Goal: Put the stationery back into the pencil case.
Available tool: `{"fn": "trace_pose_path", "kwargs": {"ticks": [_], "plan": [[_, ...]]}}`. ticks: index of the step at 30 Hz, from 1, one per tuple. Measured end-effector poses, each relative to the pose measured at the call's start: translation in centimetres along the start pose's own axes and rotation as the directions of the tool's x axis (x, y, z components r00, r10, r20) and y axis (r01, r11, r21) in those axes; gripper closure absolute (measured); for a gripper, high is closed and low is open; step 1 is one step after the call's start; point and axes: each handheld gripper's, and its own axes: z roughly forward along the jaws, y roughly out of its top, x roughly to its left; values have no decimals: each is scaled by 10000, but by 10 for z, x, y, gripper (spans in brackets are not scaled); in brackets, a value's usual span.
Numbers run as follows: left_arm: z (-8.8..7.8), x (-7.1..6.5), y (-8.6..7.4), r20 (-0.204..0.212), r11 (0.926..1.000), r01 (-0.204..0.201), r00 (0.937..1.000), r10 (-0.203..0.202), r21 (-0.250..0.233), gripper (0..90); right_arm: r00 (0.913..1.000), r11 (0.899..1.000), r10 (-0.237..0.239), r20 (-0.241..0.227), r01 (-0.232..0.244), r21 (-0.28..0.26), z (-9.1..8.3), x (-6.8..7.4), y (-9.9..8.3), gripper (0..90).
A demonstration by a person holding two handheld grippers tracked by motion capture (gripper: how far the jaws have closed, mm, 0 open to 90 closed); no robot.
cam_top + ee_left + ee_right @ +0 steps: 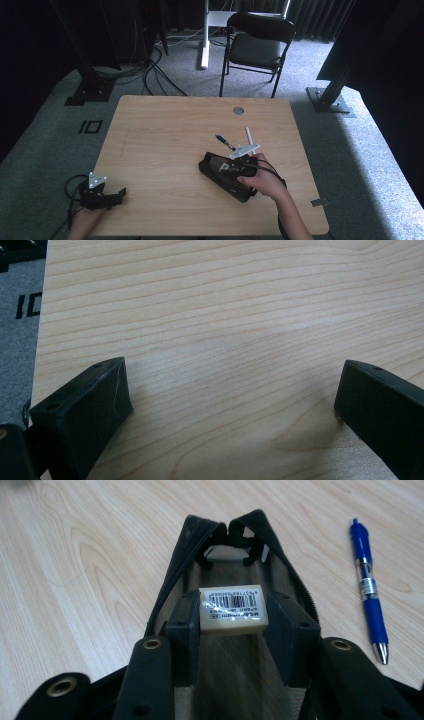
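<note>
Right gripper view, eraser (233,609): a white block with a barcode label, pinched crosswise between my right gripper (234,617) pads.
Position: I hold it over the open mouth of the black pencil case (231,540), inside its zip edges.
Pencil case: lying near the right side of the wooden table (165,130), unzipped.
Pen (369,590): blue, on the wood just beside the case.
Left gripper (232,405): jaws spread wide, bare wood between them, at the table's near left edge.

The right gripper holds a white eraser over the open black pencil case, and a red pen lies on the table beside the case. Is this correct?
Not quite: the pen is blue, not red, as the right gripper view shows. The rest holds: the right gripper holds the white eraser over the open black pencil case.
</note>
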Motion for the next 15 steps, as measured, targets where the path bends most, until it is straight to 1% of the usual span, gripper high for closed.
{"fn": "trace_pose_path", "kwargs": {"ticks": [5, 9, 10, 12, 13, 15], "plan": [[0, 0, 0, 1, 10000, 0, 10000, 0, 1, 17, 10000, 9998, -9, -36, 9, 190, 3, 1, 1, 588], [0, 0, 0, 1, 10000, 1, 10000, -1, -1, 18, 9999, 9994, -92, -71, 94, 325, 8, 1, 2, 587], [0, 0, 0, 1, 10000, 1, 10000, -1, 1, 18, 9998, 9990, -160, -109, 164, 415, 10, 2, 2, 588], [0, 0, 0, 0, 10000, 0, 10000, 0, 0, 18, 9998, 9984, -142, -127, 149, 540, 12, 3, 3, 587], [0, 0, 0, -1, 10000, 0, 10000, 0, 1, 18, 9996, 9980, -225, -150, 233, 593, 13, 3, 3, 587], [0, 0, 0, 1, 10000, 2, 10000, -2, 1, 17, 9996, 9977, -220, -155, 229, 630, 14, 2, 3, 587]]}}
